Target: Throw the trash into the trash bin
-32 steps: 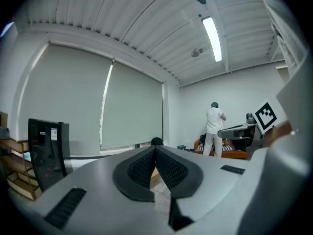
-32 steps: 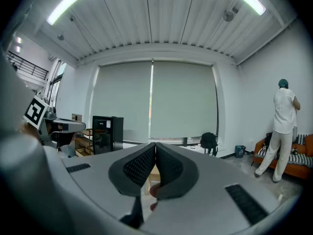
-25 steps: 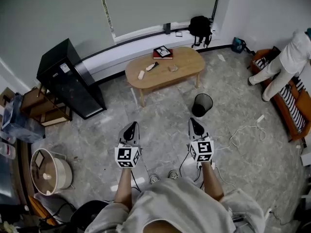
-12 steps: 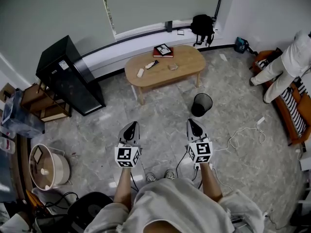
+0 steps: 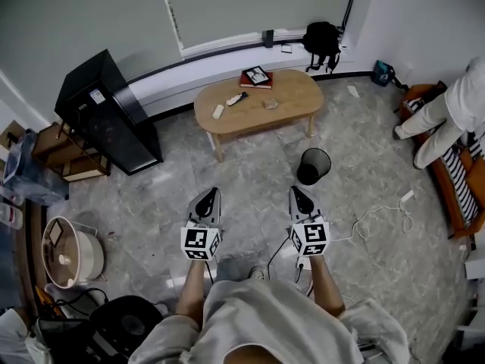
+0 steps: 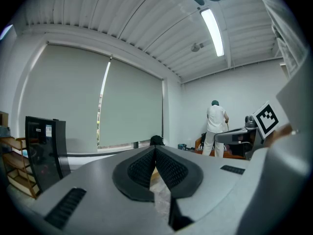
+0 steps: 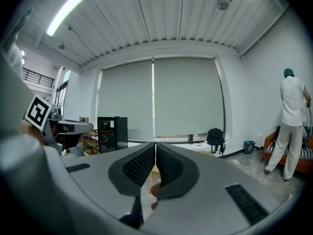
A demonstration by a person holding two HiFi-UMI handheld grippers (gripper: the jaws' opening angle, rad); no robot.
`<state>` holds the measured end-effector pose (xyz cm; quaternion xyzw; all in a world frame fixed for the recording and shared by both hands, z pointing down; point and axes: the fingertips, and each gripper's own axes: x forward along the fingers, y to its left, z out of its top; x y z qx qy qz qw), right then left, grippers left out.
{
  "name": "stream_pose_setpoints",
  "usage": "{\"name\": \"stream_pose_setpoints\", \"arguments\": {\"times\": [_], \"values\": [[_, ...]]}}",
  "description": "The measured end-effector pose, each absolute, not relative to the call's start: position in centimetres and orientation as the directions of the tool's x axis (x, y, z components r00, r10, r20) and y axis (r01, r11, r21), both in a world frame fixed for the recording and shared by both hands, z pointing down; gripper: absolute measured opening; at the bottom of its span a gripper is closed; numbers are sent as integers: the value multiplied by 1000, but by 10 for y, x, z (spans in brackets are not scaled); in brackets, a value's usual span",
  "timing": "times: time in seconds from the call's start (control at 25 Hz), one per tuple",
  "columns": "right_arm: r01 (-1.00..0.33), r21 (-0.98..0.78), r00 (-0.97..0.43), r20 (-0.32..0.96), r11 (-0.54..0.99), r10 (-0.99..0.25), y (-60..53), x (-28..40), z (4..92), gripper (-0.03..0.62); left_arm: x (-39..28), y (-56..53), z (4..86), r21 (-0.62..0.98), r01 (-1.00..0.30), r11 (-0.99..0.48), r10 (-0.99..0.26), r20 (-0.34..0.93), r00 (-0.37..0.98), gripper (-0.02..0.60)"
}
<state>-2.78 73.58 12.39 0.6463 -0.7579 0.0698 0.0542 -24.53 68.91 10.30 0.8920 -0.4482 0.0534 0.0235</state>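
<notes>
left gripper (image 5: 208,198) and right gripper (image 5: 297,196) are riding pinched together, empty; crumpled scrap (image 5: 270,105) is lying on the table (image 5: 295,95) well ahead of them, past the trash bin (image 5: 314,165); likely light, crushable, pinch its middle

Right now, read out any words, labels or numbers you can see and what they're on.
Nothing is legible.
On the black cabinet, a white label: too small to read.
On the table, a book: cover too small.
On the left gripper and right gripper: square markers, no words.
</notes>
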Motion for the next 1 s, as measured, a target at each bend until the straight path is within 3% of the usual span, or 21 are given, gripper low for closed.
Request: {"name": "stream_pose_setpoints", "arguments": {"times": [0.44, 1.0], "values": [[-987, -25, -162, 183, 161, -970, 675, -19, 136, 31, -237, 624, 118, 5, -798, -603, -792, 118, 599, 20], [-994, -5, -110, 165, 111, -980, 488, -6, 109, 31, -210, 420, 105, 9, -755, -656, -751, 88, 654, 18]]}}
